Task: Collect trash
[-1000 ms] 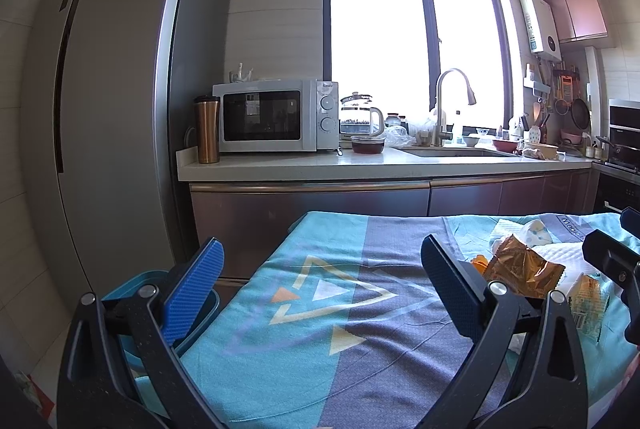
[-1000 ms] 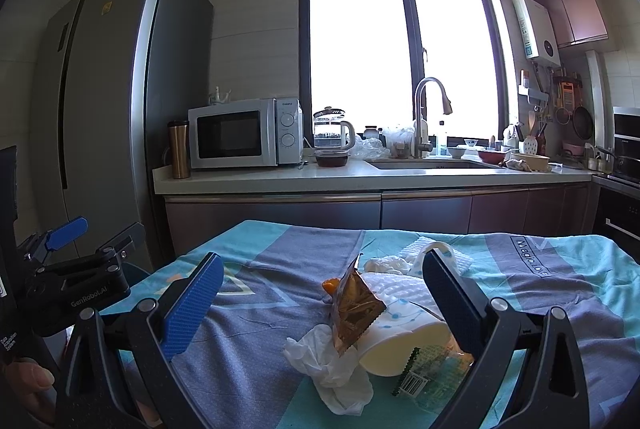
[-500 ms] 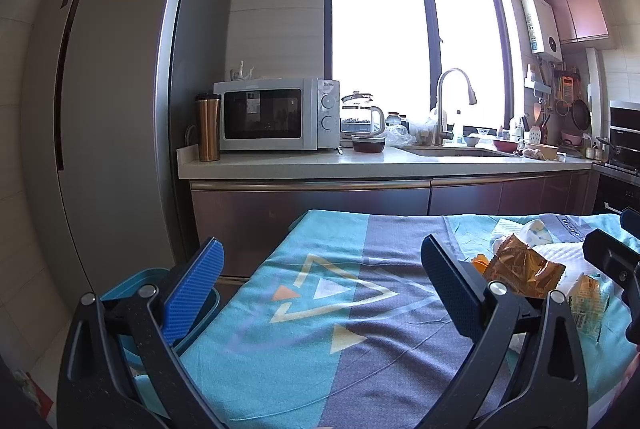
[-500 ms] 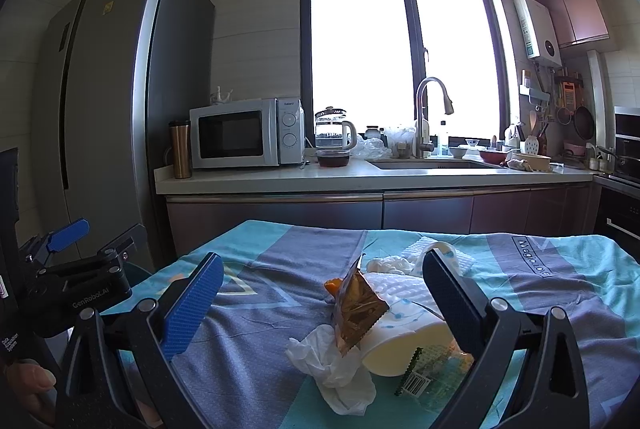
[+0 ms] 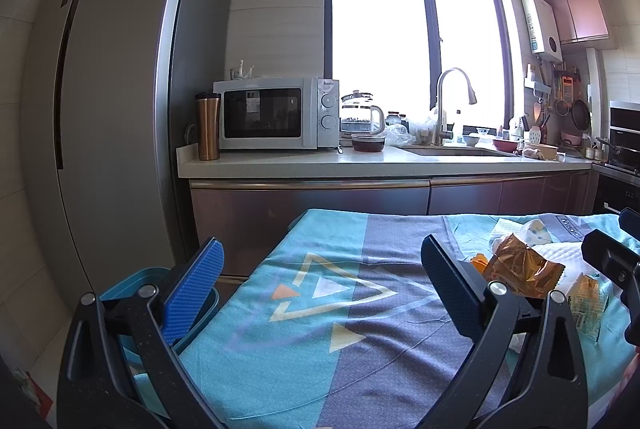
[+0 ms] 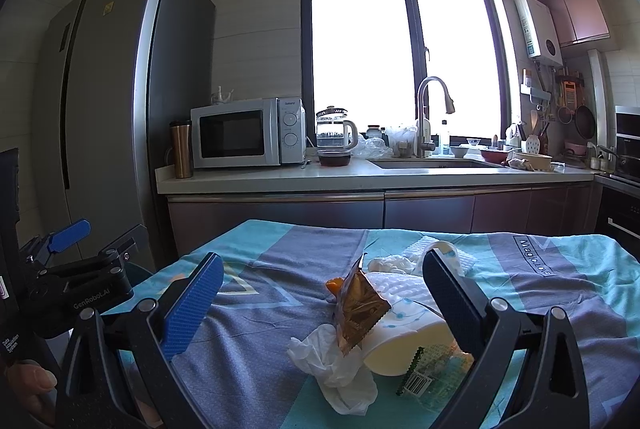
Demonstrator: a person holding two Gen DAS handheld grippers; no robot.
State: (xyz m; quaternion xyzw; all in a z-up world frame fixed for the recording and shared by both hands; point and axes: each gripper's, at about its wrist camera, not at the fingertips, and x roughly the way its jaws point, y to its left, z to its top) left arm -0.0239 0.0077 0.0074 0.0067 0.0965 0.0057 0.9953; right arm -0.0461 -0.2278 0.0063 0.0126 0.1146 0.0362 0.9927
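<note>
A pile of trash lies on the teal and purple cloth [image 6: 260, 313]: a brown snack wrapper [image 6: 357, 309], a crumpled white tissue [image 6: 336, 369], a white paper cup [image 6: 404, 337] on its side, a clear barcode wrapper [image 6: 430, 375] and an orange scrap [image 6: 334, 285]. My right gripper [image 6: 324, 305] is open and empty, hovering just before the pile. My left gripper [image 5: 322, 293] is open and empty over the cloth's left part; the brown wrapper [image 5: 520, 271] lies to its right. A teal bin [image 5: 132, 279] sits low at the table's left edge.
A kitchen counter [image 6: 360, 179] runs behind the table with a microwave [image 6: 244, 133], a copper tumbler [image 6: 181, 149], a glass kettle [image 6: 334, 131] and a sink tap [image 6: 430, 117]. A tall grey fridge [image 5: 112, 101] stands on the left. More white tissue [image 6: 394, 263] lies further back.
Both grippers have drifted very slightly; the views are nearly the same. Nothing was taken hold of or let go.
</note>
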